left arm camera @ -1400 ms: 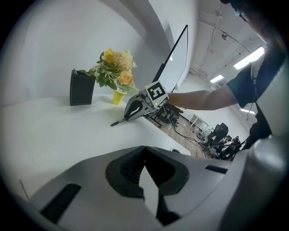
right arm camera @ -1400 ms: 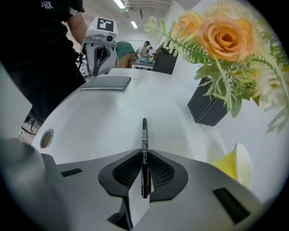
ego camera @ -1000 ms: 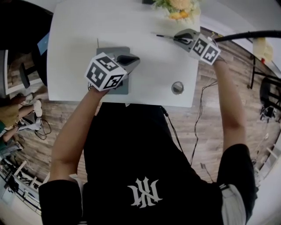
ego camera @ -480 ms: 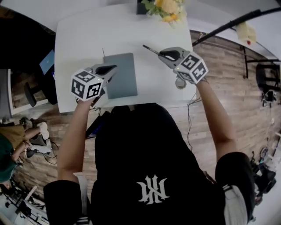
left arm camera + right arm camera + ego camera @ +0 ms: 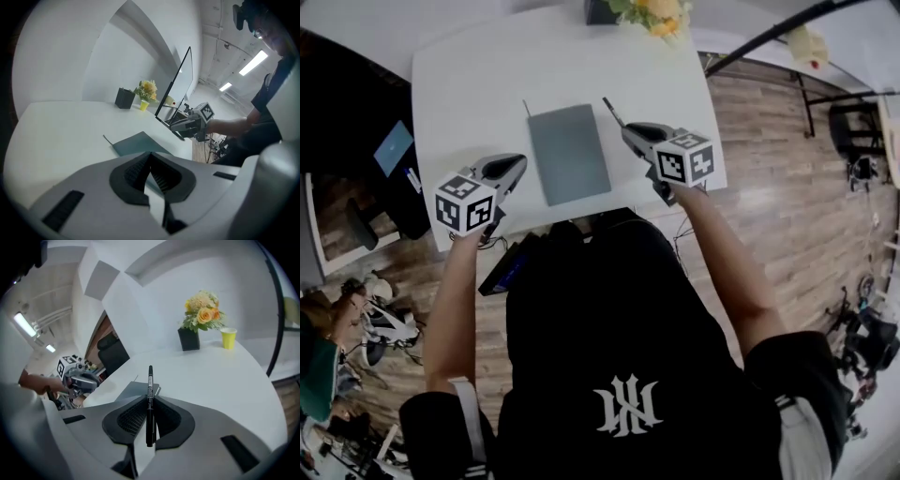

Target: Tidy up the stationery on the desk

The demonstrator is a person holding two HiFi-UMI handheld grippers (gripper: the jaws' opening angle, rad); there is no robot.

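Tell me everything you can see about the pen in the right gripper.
The pen is slim and black and looks like plastic, with a band of pale print along its barrel. The right gripper is shut on its rear half, so only the dark ribbed pads touch it. Its front half sticks straight out past the jaws, held over the white desk.

Grey notebook [image 5: 570, 153] centre of desk [image 5: 478, 75], flowers [image 5: 661, 11] at far edge

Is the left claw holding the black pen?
No, the black pen is clamped in the right claw; the left claw holds nothing.
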